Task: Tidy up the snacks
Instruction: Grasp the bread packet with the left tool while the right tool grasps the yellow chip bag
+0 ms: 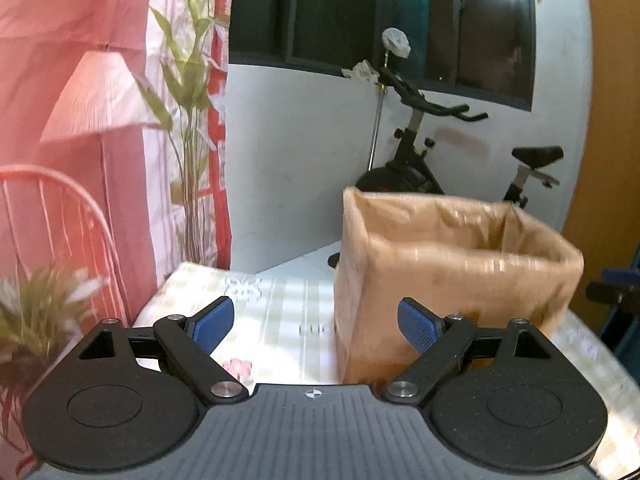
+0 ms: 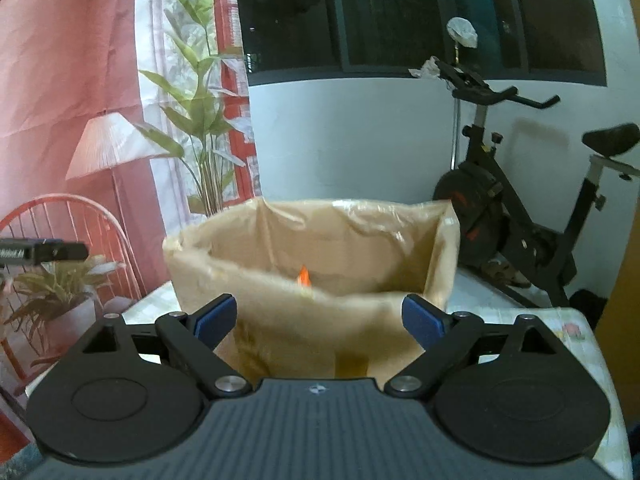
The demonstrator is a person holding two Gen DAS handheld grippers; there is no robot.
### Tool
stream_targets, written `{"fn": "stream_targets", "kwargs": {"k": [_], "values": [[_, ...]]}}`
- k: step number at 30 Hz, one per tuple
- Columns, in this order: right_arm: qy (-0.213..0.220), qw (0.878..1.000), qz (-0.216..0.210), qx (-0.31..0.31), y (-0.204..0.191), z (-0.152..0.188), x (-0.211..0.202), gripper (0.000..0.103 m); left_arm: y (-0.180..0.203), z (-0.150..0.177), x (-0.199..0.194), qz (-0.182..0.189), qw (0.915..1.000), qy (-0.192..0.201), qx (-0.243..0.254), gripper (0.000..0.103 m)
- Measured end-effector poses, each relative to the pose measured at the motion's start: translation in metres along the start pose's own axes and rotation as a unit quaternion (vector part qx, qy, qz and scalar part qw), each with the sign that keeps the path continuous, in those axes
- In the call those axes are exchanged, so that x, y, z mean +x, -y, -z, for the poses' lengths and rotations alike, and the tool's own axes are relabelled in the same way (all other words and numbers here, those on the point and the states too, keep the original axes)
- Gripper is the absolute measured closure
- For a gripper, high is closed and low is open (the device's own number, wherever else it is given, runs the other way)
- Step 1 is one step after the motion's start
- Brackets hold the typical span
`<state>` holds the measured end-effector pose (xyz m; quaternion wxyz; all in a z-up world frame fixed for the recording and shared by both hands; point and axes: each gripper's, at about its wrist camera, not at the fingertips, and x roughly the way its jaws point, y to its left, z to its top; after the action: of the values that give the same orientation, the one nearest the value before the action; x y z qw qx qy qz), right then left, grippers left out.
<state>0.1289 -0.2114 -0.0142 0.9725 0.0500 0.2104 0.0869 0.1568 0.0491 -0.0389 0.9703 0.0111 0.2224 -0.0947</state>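
A tan cardboard box (image 1: 452,280) wrapped in clear tape stands open-topped on the floral tablecloth (image 1: 276,312). In the left wrist view it sits right of centre, and my left gripper (image 1: 316,324) is open and empty just in front of its left corner. In the right wrist view the box (image 2: 312,276) fills the middle, and a small orange tip of a snack packet (image 2: 304,275) peeks above its near wall. My right gripper (image 2: 320,318) is open, empty, and faces the box's near wall. No other snacks show.
A black exercise bike (image 2: 520,216) stands behind the table on the right. A pink curtain (image 1: 60,80), a lamp (image 1: 96,96), a tall leafy plant (image 2: 200,120), a wire chair (image 2: 68,220) and a potted grass plant (image 2: 60,292) line the left. A dark window (image 1: 380,12) is behind.
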Motion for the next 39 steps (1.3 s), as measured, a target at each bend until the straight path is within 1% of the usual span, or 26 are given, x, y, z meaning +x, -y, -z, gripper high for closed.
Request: {"fn": "stream_targets", "kwargs": {"k": [3, 5, 7, 8, 9, 12, 14, 16, 19, 23, 25, 31, 36, 39], "values": [[0.015, 1.000, 0.015, 0.008, -0.003, 0.025, -0.009, 0.009, 0.005, 0.031, -0.003, 0.008, 0.9999, 0.003, 0.008, 0.013], [0.018, 0.999, 0.025, 0.013, -0.006, 0.045, -0.013, 0.009, 0.011, 0.053, -0.001, 0.005, 0.9998, 0.001, 0.018, 0.013], [0.024, 0.999, 0.037, 0.010, -0.009, 0.065, -0.017, 0.009, 0.018, 0.075, 0.006, -0.005, 0.9995, -0.017, 0.025, 0.013], [0.027, 0.998, 0.050, 0.013, -0.011, 0.074, -0.018, 0.009, 0.020, 0.084, 0.009, -0.005, 0.9993, -0.026, 0.025, 0.013], [0.025, 0.998, 0.061, 0.024, -0.013, 0.086, -0.019, 0.009, 0.022, 0.095, 0.010, -0.005, 0.9992, -0.033, 0.024, 0.013], [0.000, 0.997, 0.043, 0.056, -0.011, 0.107, -0.016, 0.009, 0.027, 0.116, 0.009, 0.008, 0.9989, -0.039, 0.027, 0.012], [-0.013, 0.997, 0.049, 0.061, -0.012, 0.115, -0.014, 0.009, 0.031, 0.127, 0.009, 0.016, 0.9983, -0.042, 0.038, 0.012], [-0.013, 0.997, 0.054, 0.061, -0.013, 0.121, -0.014, 0.009, 0.035, 0.138, 0.010, 0.023, 0.9970, -0.049, 0.055, 0.012], [-0.018, 0.997, 0.050, 0.064, -0.015, 0.128, -0.013, 0.009, 0.037, 0.149, 0.015, 0.021, 0.9954, -0.063, 0.069, 0.012], [-0.030, 0.996, 0.053, 0.064, -0.015, 0.137, -0.011, 0.009, 0.037, 0.155, 0.018, 0.044, 0.9946, -0.078, 0.053, 0.012], [-0.032, 0.996, 0.057, 0.062, -0.013, 0.139, -0.011, 0.009, 0.039, 0.157, 0.019, 0.051, 0.9939, -0.082, 0.052, 0.011], [-0.033, 0.995, 0.067, 0.062, -0.011, 0.142, -0.011, 0.009, 0.044, 0.163, 0.026, 0.052, 0.9924, -0.094, 0.061, 0.008], [-0.037, 0.995, 0.072, 0.063, -0.009, 0.144, -0.010, 0.009, 0.044, 0.170, 0.040, 0.049, 0.9909, -0.113, 0.055, 0.007], [-0.038, 0.995, 0.076, 0.059, -0.009, 0.145, -0.010, 0.009, 0.046, 0.176, 0.041, 0.039, 0.9915, -0.108, 0.062, 0.009]]}}
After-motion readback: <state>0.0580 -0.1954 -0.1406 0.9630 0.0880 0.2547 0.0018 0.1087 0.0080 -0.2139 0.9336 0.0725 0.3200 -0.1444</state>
